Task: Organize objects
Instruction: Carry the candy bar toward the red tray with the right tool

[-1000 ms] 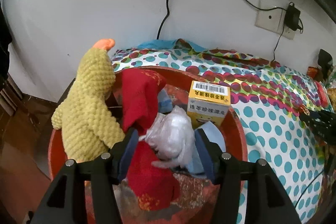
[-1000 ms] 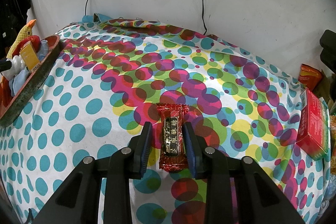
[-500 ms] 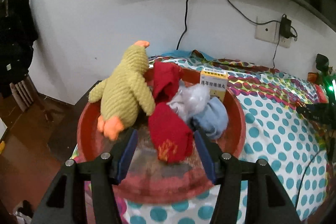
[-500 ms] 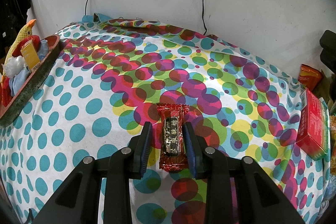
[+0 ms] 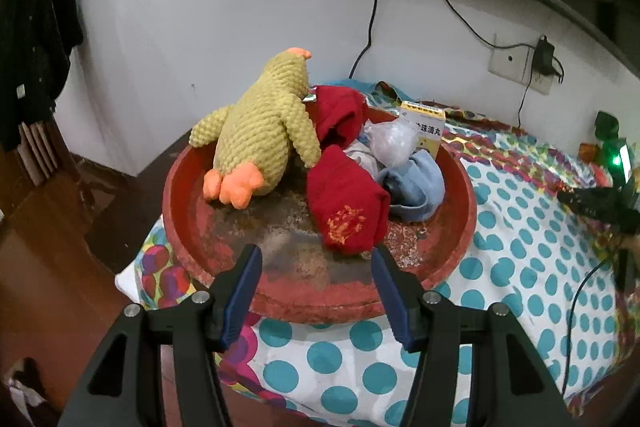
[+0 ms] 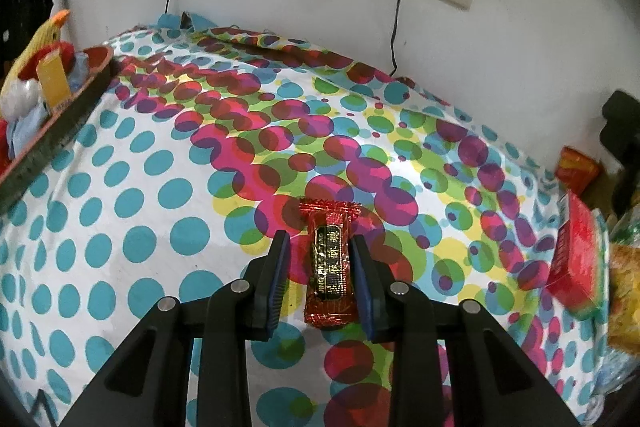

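Altogether one red tray (image 5: 452, 279), one plush duck (image 5: 260, 135), two red socks (image 5: 348, 203), one candy (image 6: 330, 263)

Glossy foil candy wrapper (image 6: 329, 263), knit-plush duck (image 5: 260, 131), worn matt tray (image 5: 460, 223).

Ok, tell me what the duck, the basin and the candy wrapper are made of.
Duck: knitted-looking plush, bumpy yellow pile, matte. Basin: hard, red-coated, probably metal or wood; the coating is worn to dark patches inside. Candy wrapper: shiny red foil or plastic film, crinkled, with crimped ends.
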Demonstrator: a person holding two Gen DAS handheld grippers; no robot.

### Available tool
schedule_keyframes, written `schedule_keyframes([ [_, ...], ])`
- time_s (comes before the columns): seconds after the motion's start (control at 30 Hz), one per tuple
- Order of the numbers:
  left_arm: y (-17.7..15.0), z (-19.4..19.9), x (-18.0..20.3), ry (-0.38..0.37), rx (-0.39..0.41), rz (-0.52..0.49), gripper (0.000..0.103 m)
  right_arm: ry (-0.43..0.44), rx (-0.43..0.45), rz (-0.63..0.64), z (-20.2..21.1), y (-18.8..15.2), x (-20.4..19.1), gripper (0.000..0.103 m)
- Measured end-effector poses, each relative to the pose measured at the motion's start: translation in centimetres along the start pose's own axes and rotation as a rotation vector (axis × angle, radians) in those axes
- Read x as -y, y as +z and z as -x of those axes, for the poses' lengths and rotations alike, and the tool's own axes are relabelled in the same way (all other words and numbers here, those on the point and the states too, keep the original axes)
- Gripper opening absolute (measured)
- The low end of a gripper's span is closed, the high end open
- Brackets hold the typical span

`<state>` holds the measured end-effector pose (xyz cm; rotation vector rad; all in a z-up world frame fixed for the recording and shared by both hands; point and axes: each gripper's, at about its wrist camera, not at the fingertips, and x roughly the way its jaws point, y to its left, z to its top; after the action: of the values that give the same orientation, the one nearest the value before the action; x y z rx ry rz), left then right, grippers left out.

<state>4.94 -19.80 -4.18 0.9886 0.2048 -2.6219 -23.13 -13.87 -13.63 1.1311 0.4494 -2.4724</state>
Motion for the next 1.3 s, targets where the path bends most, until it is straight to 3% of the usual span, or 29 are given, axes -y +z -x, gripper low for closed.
schedule_keyframes([
  [0.13,-0.1,-0.1,-0.1,0.027,0.005,-0.027,0.058,-0.003,-0.013,-0.052,0.0,0.2,0.2,0.026],
  [0.27,-0.2,-0.1,-0.1,0.022,0.01,-0.035,0.058,0.003,-0.023,-0.093,-0.1,0.4,0.3,0.02],
  [0.47,-0.2,-0.4,-0.8,0.0,-0.012,-0.002,0.058,-0.009,-0.009,-0.13,-0.1,0.2,0.0,0.018],
  [1.03,-0.4,-1.4,-1.3,0.02,-0.043,0.001,0.058,-0.032,0.016,-0.143,0.9,1.0,-0.7,0.018],
  [1.3,-0.2,-1.5,-1.9,0.023,-0.047,0.017,0.058,0.023,0.048,-0.12,2.7,2.7,-3.4,0.018],
])
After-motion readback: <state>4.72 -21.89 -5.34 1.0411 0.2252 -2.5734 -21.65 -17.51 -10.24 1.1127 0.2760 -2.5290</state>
